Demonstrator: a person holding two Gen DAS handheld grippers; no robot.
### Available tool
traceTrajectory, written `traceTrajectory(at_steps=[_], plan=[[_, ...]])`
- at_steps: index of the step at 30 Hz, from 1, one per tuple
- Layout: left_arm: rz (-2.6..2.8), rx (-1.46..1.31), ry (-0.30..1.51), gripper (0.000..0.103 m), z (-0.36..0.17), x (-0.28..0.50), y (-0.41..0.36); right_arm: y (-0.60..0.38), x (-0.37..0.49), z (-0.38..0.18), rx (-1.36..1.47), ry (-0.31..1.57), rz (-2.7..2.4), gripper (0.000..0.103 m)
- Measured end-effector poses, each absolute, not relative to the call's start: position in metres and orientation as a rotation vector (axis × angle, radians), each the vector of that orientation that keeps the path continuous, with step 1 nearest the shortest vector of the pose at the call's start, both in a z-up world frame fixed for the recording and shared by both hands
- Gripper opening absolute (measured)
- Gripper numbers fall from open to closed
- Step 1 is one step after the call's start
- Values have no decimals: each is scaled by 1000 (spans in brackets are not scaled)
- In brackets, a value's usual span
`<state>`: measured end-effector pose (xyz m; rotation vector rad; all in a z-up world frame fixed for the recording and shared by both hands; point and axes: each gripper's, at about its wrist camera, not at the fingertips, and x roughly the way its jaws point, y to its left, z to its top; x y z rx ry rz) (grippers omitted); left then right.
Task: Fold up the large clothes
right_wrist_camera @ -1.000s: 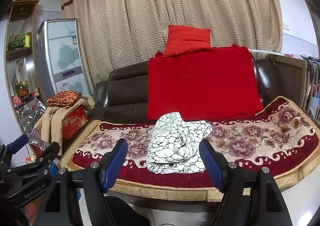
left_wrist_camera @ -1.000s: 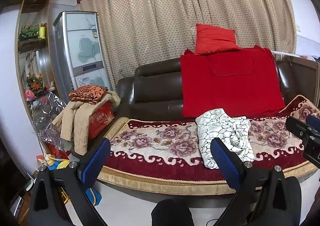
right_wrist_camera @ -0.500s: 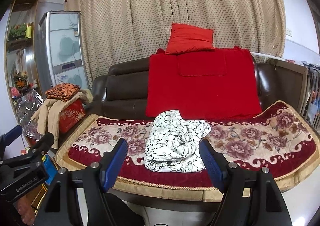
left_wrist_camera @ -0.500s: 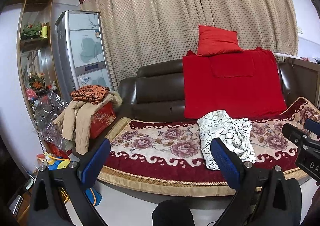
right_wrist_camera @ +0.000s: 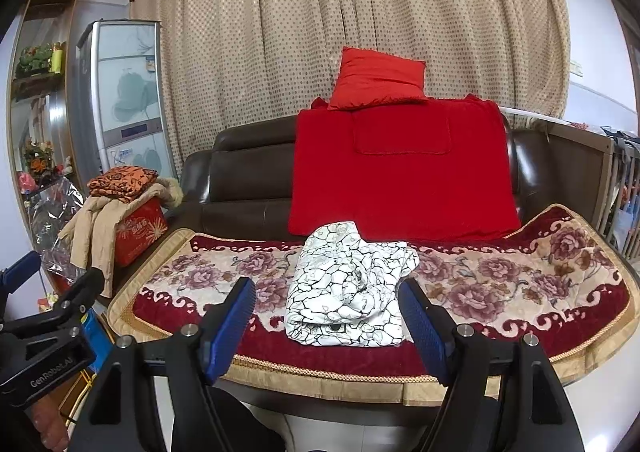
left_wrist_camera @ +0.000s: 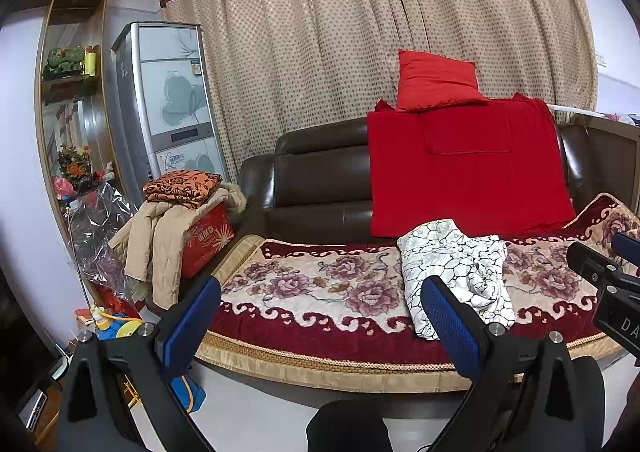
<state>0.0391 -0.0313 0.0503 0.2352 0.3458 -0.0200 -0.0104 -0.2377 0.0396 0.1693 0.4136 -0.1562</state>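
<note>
Left wrist view: the left gripper (left_wrist_camera: 320,320) is held back from the sofa, its two blue-padded fingers (left_wrist_camera: 191,322) spread wide with nothing between them. The white garment with a black crackle print (left_wrist_camera: 452,272) lies on the floral sofa cover (left_wrist_camera: 320,284) at about 3 o'clock from the frame's middle, well short of the fingertips' reach. It is a bunched, loosely layered bundle with a rumpled knot of cloth on top. The tip of the right gripper (left_wrist_camera: 612,280) pokes in at 3 o'clock on the frame edge. A red blanket (left_wrist_camera: 468,172) hangs over the sofa back at 1 o'clock with a red cushion (left_wrist_camera: 438,82) on top; at 9 o'clock a beige coat (left_wrist_camera: 160,240) is draped over a red box.

Right wrist view: the right gripper (right_wrist_camera: 326,328) is likewise spread apart and empty, with the garment (right_wrist_camera: 348,292) framed between its fingers at about 6 o'clock from the frame's centre, beyond the tips and not touched. From here the bundle shows a fairly straight near edge along the cover's front, but its top is crumpled and one flap trails off toward 3 o'clock. The left gripper (right_wrist_camera: 48,316) shows at 8 o'clock, also clear of the cloth.

Judging progress: the garment is gathered roughly into a block, yet it is not a neat, flat fold. That fits either a piece dumped in a heap awaiting folding or one partly folded and needing its top smoothed; the pictures do not settle which. Neither tool holds any cloth
</note>
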Motion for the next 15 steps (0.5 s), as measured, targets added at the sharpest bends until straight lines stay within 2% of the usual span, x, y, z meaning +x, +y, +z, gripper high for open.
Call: traceTrajectory(at_steps=[15], plan=[[-13,219,343,100,49,40,-28,-240,-1,33,166,447,-206,77]])
